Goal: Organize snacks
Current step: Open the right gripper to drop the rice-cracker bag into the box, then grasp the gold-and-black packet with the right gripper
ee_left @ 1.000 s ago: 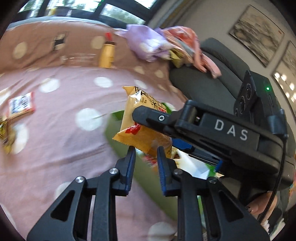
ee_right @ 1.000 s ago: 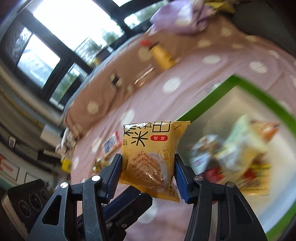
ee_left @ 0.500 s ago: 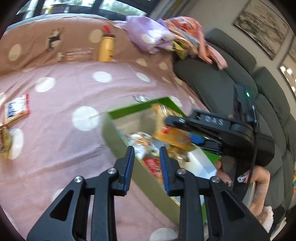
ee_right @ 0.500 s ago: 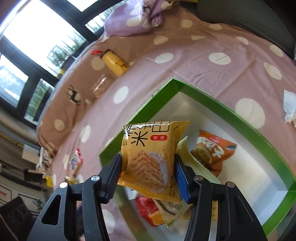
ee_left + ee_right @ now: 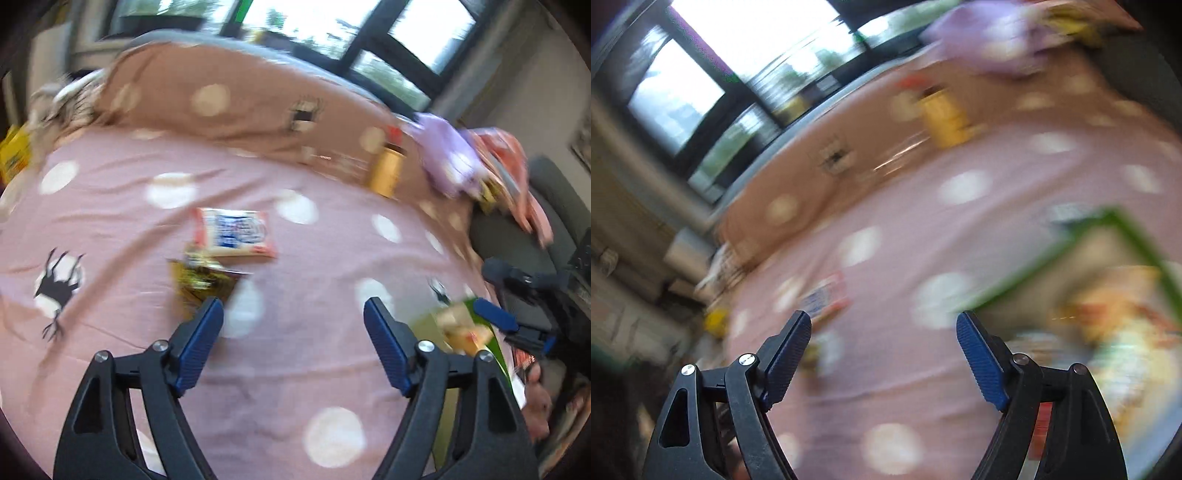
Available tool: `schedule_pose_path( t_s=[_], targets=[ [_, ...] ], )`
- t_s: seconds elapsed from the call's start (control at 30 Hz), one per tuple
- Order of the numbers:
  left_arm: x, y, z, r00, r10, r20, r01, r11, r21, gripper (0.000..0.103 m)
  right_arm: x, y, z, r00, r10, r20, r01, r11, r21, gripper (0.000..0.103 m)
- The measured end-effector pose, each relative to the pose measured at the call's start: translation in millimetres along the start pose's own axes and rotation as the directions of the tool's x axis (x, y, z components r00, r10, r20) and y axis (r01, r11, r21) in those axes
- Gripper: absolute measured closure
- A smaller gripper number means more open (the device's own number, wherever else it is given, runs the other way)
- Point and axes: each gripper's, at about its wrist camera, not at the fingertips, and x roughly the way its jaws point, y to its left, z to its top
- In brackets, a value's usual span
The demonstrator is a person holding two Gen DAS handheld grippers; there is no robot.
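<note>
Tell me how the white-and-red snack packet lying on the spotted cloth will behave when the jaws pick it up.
The packet lies flat and thin on the cloth, so it is probably light. It looks like a soft sealed wrapper, so it would likely flex and crinkle rather than stay stiff. Its film may be slippery; a grip by an edge seems safest.

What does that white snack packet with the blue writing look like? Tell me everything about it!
The white snack packet is a flat, shiny wrapper, roughly rectangular, with blue printing in the middle and pinkish-red edges. It lies flat on the pink spotted cloth, out in the open, not in the green box. A yellow-and-dark packet sits right against its near edge, perhaps overlapping. No gripper touches it. The picture is blurry, so the words cannot be read.
</note>
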Motion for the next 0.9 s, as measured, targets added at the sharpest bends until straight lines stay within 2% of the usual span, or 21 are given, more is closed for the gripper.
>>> schedule_pose_path(
  t_s=[0.07, 0.17, 0.3, 0.37, 0.47, 0.53, 0.6, 0.7, 0.77, 0.8, 0.9],
  targets=[
    [10.6, 20.4, 2.5, 0.999, 0.046, -0.022, -0.047, 0.998, -0.033, 0.024, 37.9, 22.7, 2.9, 0.995, 0.057, -0.079, -0.061, 0.997, -0.045, 0.022],
    [23.5, 37.8, 1.4, 0.996, 0.079, -0.035, -0.081, 0.995, -0.053, 0.024, 93.0, 48.8, -0.3, 0.978, 0.097, -0.182, -0.112, 0.991, -0.071, 0.022],
    [48.3, 58.3, -4.7, 0.995, 0.052, -0.085, -0.060, 0.994, -0.090, 0.025, 151.0, 68.8, -10.2, 0.948, 0.106, -0.300, -0.142, 0.985, -0.102, 0.022],
    [55.8, 66.0, -6.6, 0.994, 0.040, -0.102, -0.051, 0.993, -0.108, 0.026, 170.5, 68.7, -14.5, 0.939, 0.099, -0.330, -0.137, 0.986, -0.095, 0.024],
    [64.8, 72.6, -6.8, 0.994, -0.004, -0.106, -0.011, 0.990, -0.138, 0.036, 187.2, 63.2, -21.0, 0.926, 0.107, -0.361, -0.143, 0.987, -0.074, 0.034],
    [72.5, 74.1, -9.2, 0.991, -0.049, -0.122, 0.030, 0.988, -0.152, 0.048, 199.0, 58.3, -25.7, 0.914, 0.118, -0.389, -0.152, 0.987, -0.059, 0.045],
    [73.2, 71.2, -11.2, 0.993, -0.032, -0.114, 0.015, 0.990, -0.141, 0.054, 203.3, 54.6, -31.1, 0.905, 0.138, -0.402, -0.172, 0.984, -0.050, 0.058],
    [67.3, 61.2, -13.1, 0.995, 0.002, -0.097, -0.012, 0.996, -0.093, 0.057, 189.9, 54.8, -35.5, 0.922, 0.154, -0.355, -0.188, 0.980, -0.063, 0.065],
    [61.5, 52.2, -15.6, 0.995, -0.001, -0.104, -0.008, 0.996, -0.088, 0.059, 174.1, 54.2, -36.5, 0.932, 0.153, -0.330, -0.187, 0.980, -0.072, 0.069],
    [55.7, 44.3, -17.1, 0.995, -0.008, -0.099, 0.000, 0.997, -0.080, 0.064, 166.9, 53.4, -36.1, 0.934, 0.159, -0.319, -0.191, 0.979, -0.071, 0.070],
    [35.6, 10.7, -20.6, 0.998, -0.017, -0.067, 0.017, 1.000, -0.005, 0.064, 124.2, 51.7, -33.9, 0.957, 0.153, -0.248, -0.179, 0.980, -0.086, 0.070]
  ],
)
